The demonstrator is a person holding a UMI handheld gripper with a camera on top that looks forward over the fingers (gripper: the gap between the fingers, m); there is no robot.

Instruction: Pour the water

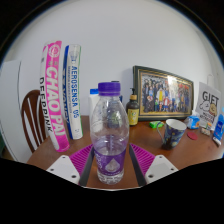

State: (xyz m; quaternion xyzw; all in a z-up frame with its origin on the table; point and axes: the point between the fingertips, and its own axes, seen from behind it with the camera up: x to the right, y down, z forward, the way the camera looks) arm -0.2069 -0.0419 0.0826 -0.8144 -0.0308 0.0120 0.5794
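My tongs (109, 165) are spread wide, and the water bottle (109, 135) stands right between them, upright on the table (185, 150). Its long axis runs straight up, square to the line of my two fingers, with the purple cap (109, 89) on top. The pink pads (82, 157) flank the lower body of the bottle on both sides, and I see a sliver of gap at each side, so I judge that I am not pressing on it yet; the bottle rests on its own base.

That is the relation the next move hangs on: the bottle is dead ahead and centred, so I reckon I only need to squeeze inward, not shift sideways. The cap looks to be on, which would matter before any water comes out.

The dark cup (175, 131) sits off to the right of the bottle and farther back on the table, well apart from my fingers; I take it as the likely place to pour. A small dark jar (133, 110) stands just behind the bottle, with a framed photo (165, 95) against the wall beyond. Tall shuttlecock tubes (62, 92) lean to the left behind it.
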